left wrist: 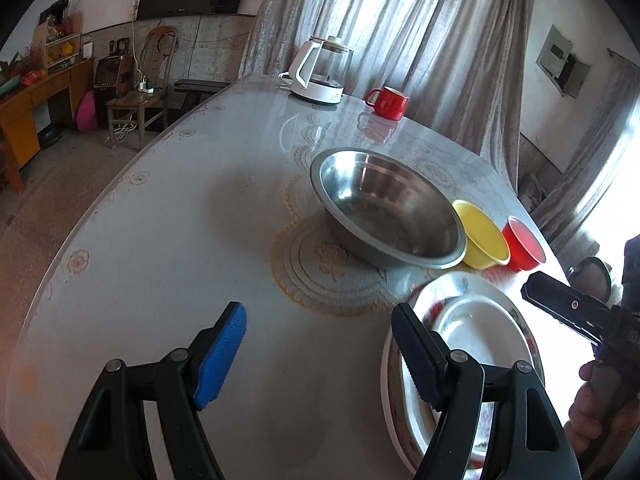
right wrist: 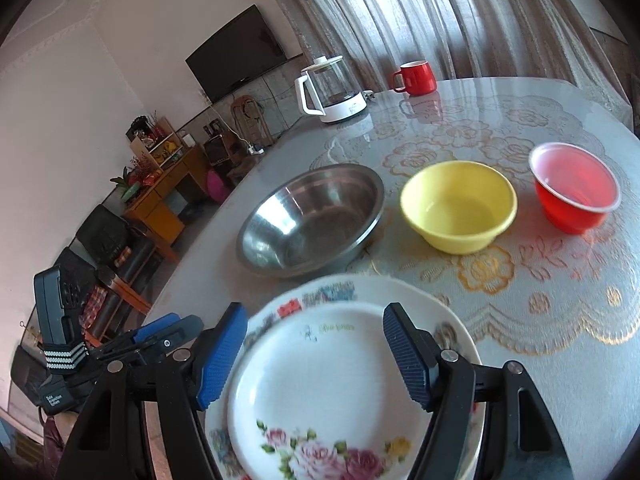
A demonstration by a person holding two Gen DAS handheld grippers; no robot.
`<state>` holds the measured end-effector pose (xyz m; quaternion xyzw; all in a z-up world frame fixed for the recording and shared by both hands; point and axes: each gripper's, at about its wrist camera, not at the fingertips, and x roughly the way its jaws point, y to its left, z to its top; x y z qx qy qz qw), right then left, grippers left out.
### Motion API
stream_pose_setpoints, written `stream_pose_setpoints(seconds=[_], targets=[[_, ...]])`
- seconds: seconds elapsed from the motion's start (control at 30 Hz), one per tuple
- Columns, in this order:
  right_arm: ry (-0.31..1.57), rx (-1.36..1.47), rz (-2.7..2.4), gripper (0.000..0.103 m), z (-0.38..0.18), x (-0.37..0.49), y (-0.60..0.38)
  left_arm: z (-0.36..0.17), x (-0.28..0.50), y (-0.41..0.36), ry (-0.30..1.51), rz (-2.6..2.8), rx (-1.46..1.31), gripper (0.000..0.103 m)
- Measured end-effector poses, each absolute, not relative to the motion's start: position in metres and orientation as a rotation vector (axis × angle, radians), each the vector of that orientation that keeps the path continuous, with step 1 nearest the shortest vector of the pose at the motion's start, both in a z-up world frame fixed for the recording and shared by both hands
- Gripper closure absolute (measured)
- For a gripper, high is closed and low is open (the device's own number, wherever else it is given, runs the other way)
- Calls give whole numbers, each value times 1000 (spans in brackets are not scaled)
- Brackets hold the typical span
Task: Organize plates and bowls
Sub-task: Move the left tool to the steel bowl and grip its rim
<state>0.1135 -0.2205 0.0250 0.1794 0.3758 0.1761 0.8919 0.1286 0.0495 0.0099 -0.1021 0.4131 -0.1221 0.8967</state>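
A small white floral plate [right wrist: 320, 392] lies on a larger patterned plate [right wrist: 352, 288] at the near edge of the table. My right gripper [right wrist: 316, 356] hovers just over this stack, open, its blue pads apart and pressing on nothing. Behind the plates stand a steel bowl [right wrist: 312, 220], a yellow bowl [right wrist: 460, 208] and a red bowl [right wrist: 576, 188] in a row. My left gripper [left wrist: 320, 352] is open over bare table to the left of the plates [left wrist: 480, 340], its right finger overlapping their rim in the picture. The steel bowl [left wrist: 384, 208] sits ahead of it.
A white glass kettle [left wrist: 320, 72] and a red mug [left wrist: 388, 102] stand at the far side of the round table [left wrist: 160, 240]. A person's hand [left wrist: 588, 408] holds the right gripper [left wrist: 532, 290]. The left gripper [right wrist: 176, 326] shows low at the left.
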Motion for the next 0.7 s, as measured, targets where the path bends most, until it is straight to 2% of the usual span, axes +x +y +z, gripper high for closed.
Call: stream_pose_setpoints(seconds=[0.2, 0.33, 0.63, 0.7], targets=[[815, 412, 374, 31, 24, 155, -216, 10, 160, 52, 869, -241, -255, 29], [856, 414, 356, 31, 15, 180, -211, 12, 184, 52, 870, -245, -273, 35], [922, 436, 311, 31, -5, 215, -211, 6, 233, 40, 894, -237, -271, 37], [928, 441, 310, 31, -7, 221, -210, 2, 243, 37, 909, -234, -272, 45]])
